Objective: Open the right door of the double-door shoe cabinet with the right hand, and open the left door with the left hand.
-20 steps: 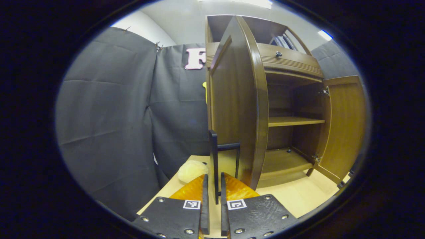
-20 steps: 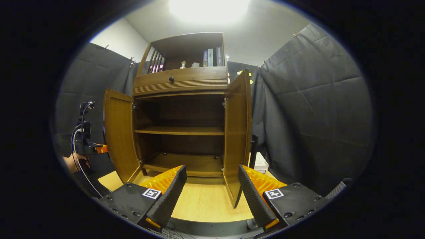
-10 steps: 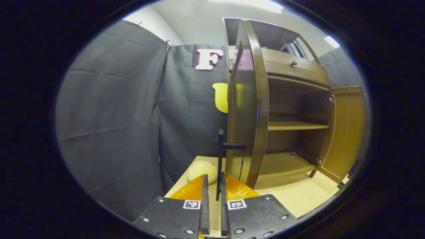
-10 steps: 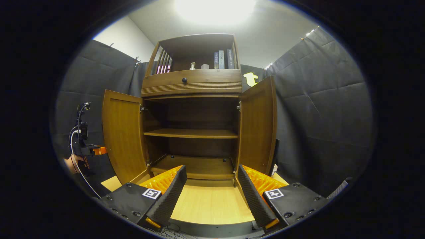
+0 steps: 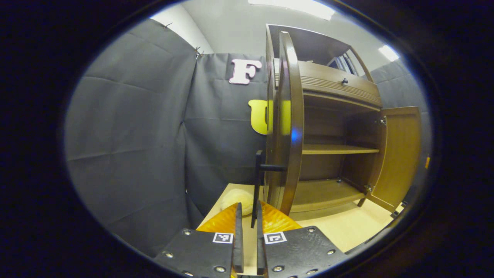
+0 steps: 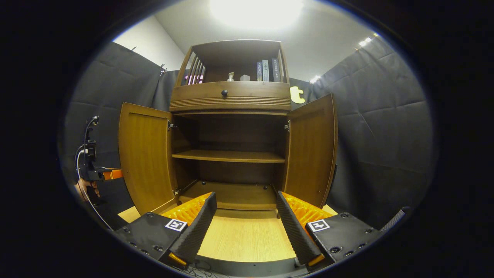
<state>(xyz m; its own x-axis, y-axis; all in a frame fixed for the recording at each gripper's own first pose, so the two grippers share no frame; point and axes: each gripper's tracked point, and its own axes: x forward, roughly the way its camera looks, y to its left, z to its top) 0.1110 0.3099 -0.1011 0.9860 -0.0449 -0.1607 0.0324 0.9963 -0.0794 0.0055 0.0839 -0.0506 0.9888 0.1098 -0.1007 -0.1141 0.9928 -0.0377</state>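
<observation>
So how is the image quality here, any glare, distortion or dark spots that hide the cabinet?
Right gripper view: a blown-out ceiling light glares above the brown wooden shoe cabinet, whose shelves stay readable but dim. Left gripper view: fisheye bends the glossy left door into a curve, and reflections streak its edge; the black bar handle is sharp.

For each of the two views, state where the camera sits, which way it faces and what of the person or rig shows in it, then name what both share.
Left gripper view: rides the left gripper, beside the cabinet, facing the left door edge-on; its fingers close around the black handle.
Right gripper view: rides the right gripper, in front, facing the open shelves; its fingers spread open, and the left gripper and a hand show far left.
Shared: cabinet, both open doors, the right door included, shelves.
</observation>
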